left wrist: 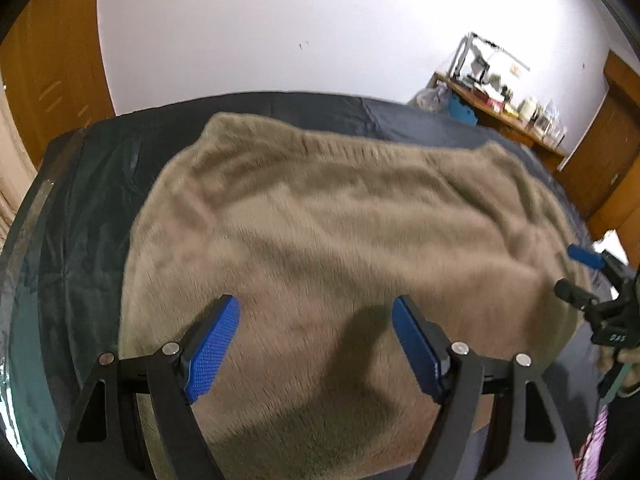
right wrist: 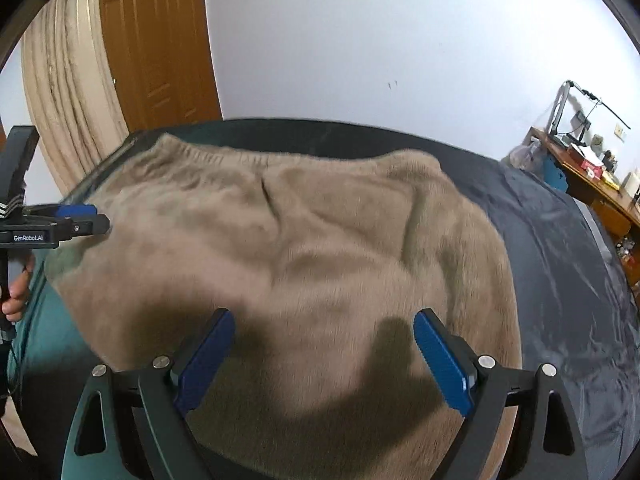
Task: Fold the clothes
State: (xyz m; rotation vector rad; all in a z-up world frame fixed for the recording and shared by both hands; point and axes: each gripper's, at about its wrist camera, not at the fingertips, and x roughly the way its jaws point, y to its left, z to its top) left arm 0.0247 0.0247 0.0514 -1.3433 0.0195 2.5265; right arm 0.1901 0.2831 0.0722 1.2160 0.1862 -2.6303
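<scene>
Fuzzy tan knit sweater lies flat on the bed's dark slick sheet, long axis running L-R across my view, ribbed hem edge at the far side. My left tongs hang released over its near part, nothing btwn the blue ridged pads. Right tongs likewise released above the near edge. Bare sheet on both sides of the sweater. Wooden desk well beyond, to the right.

The sweater looks fuzzy, matt knit; the bed cover glossy, smooth cloth; upper-left door varnished wood.
</scene>
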